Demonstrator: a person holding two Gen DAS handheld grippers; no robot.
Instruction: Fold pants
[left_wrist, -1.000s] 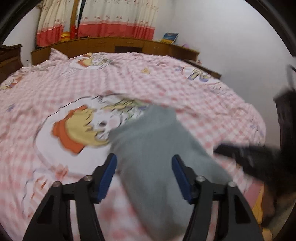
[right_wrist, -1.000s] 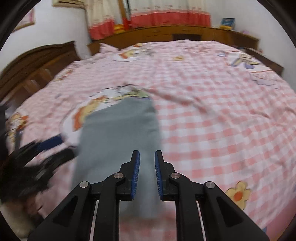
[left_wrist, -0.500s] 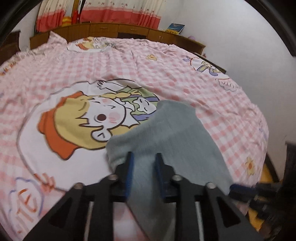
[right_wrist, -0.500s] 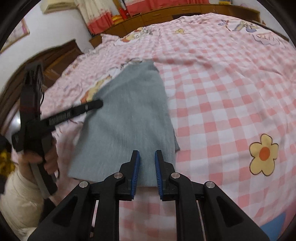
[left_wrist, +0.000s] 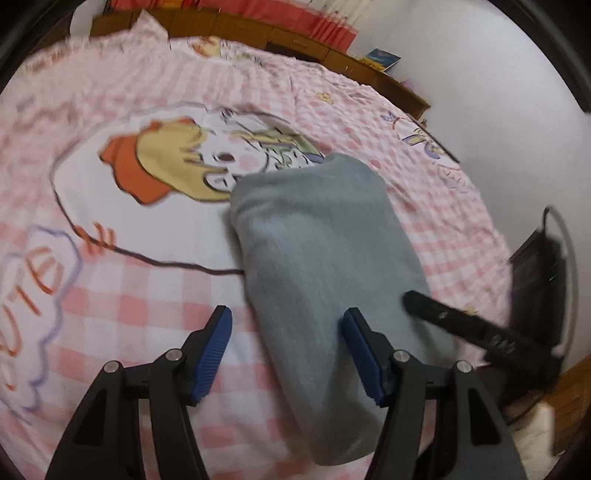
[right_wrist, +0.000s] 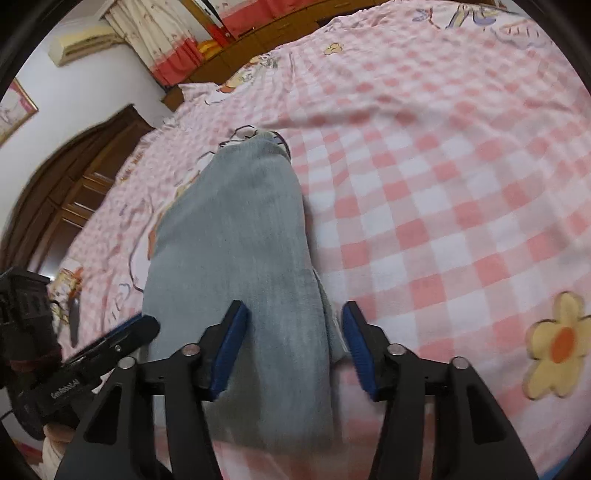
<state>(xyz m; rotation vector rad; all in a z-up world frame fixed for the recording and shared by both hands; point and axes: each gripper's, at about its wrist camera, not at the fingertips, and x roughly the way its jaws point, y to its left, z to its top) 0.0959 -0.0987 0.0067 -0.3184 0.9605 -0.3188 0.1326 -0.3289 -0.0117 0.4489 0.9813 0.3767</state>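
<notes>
**Readable text on my feeds**

On my left wrist view, the pink checked bedsheet carries orange letters inside a blue cloud outline, reading roughly "UTE", its first part cut off. On my right wrist view, the left gripper shows small white print on its black body, too blurred to spell out.

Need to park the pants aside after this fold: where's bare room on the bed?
Free: the checked sheet right of the folded pants, out to the flower print. Also left of the pants, over the cartoon print. Crowded: the near edge, where left claw and right claw, jaws opening, straddle the pants.
</notes>
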